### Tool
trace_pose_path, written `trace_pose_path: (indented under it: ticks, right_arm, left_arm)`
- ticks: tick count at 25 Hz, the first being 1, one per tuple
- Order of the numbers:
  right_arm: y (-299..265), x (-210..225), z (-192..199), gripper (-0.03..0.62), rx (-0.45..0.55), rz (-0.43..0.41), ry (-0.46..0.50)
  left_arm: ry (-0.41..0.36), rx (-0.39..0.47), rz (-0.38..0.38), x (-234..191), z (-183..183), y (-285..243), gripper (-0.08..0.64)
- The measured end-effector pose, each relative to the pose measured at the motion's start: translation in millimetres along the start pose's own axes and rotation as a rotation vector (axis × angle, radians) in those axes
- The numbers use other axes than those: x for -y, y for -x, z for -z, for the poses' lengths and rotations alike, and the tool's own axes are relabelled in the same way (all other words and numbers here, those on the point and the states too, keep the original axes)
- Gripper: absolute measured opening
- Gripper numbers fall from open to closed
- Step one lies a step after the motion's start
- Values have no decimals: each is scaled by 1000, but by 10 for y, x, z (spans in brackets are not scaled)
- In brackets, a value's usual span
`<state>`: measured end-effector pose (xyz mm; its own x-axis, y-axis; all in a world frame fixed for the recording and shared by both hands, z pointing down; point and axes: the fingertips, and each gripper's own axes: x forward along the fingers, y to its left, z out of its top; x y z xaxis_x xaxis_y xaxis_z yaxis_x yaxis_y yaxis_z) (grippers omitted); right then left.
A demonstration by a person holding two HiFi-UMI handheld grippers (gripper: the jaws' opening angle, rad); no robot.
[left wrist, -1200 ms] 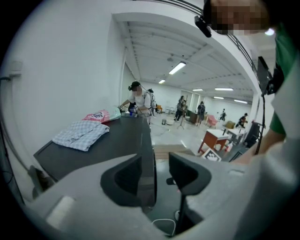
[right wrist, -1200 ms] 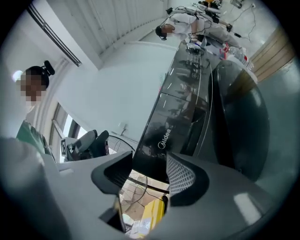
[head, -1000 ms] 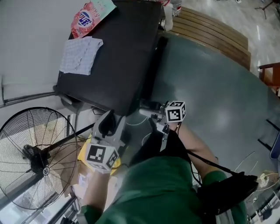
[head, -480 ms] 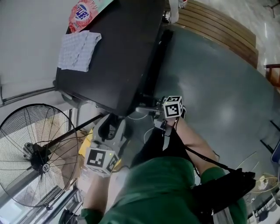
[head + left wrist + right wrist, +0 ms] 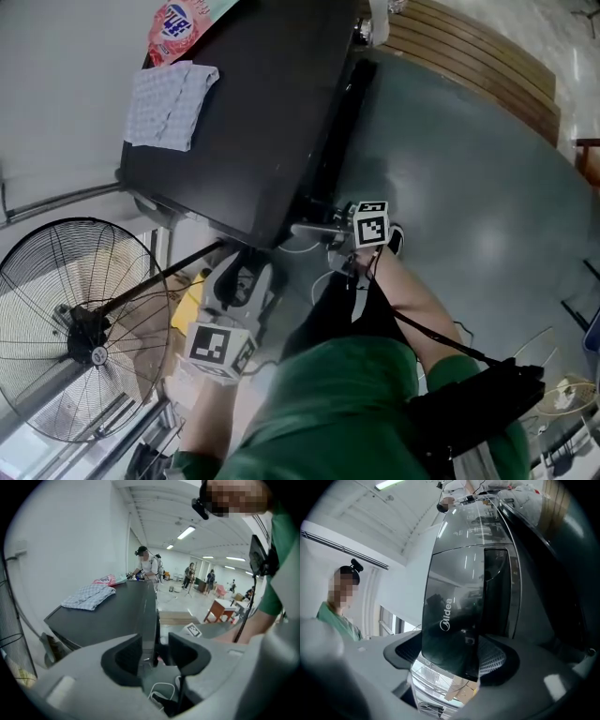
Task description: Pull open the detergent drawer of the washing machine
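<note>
Cloth on washing machine — fan left

The detergent drawer is sticking out of the washing machine at the top of its front, near one corner. It is showing a glossy dark face with a white Midea logo. The machine is standing upright, its flat top dark.

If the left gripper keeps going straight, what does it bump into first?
Probably the washing machine: its front edge lines up between the left gripper's open jaws, though how far off is unclear.
</note>
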<state>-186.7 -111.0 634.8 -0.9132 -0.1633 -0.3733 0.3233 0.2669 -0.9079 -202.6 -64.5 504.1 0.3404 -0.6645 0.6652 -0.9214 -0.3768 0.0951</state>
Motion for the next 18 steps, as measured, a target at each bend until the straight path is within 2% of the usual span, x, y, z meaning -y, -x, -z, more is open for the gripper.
trace_pose_path:
  ticks: [4, 6, 10, 18]
  right_arm:
    - [-6, 27, -15, 356, 38, 26, -27]
    - [-7, 46, -26, 324, 56, 43, -39]
    - [11, 45, -31, 320, 73, 47, -43]
    - [66, 18, -3, 313, 43, 32, -36]
  left_arm:
    - [4, -34, -6, -3, 110, -15, 174]
    - [3, -36, -1, 27, 107, -25, 173]
    - [-1, -36, 6, 79, 101, -20, 172]
    - [4, -38, 5, 143, 134, 92, 170]
